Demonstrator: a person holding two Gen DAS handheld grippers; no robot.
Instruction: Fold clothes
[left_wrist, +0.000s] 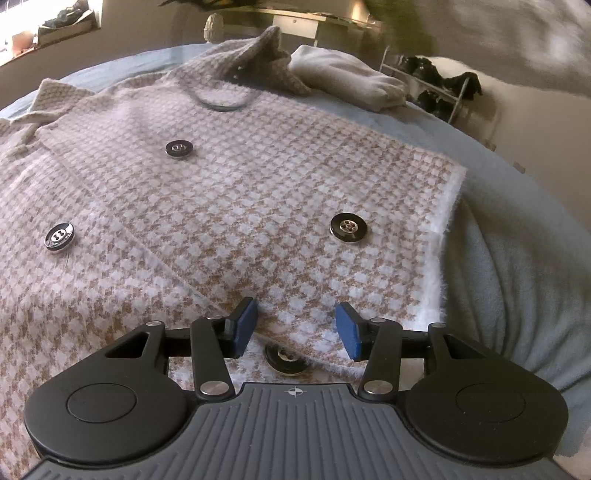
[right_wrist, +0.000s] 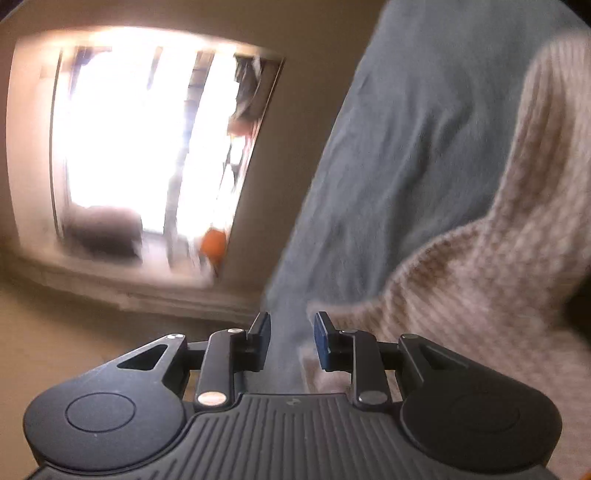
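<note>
With the left gripper (left_wrist: 295, 326) spread over the coat (left_wrist: 229, 192) hem and the right gripper (right_wrist: 291, 339) spread empty, a button (left_wrist: 286, 360) could be snagged.

We see our left gripper (left_wrist: 295, 325), jaws apart, just above the near hem of a houndstooth jacket (left_wrist: 229, 192) spread on a blue blanket (left_wrist: 517, 258). Three black buttons dot the jacket; a fourth button (left_wrist: 286, 360) lies beneath the gripper. Beyond the jacket's collar rests a folded cream garment (left_wrist: 347, 77).
</note>
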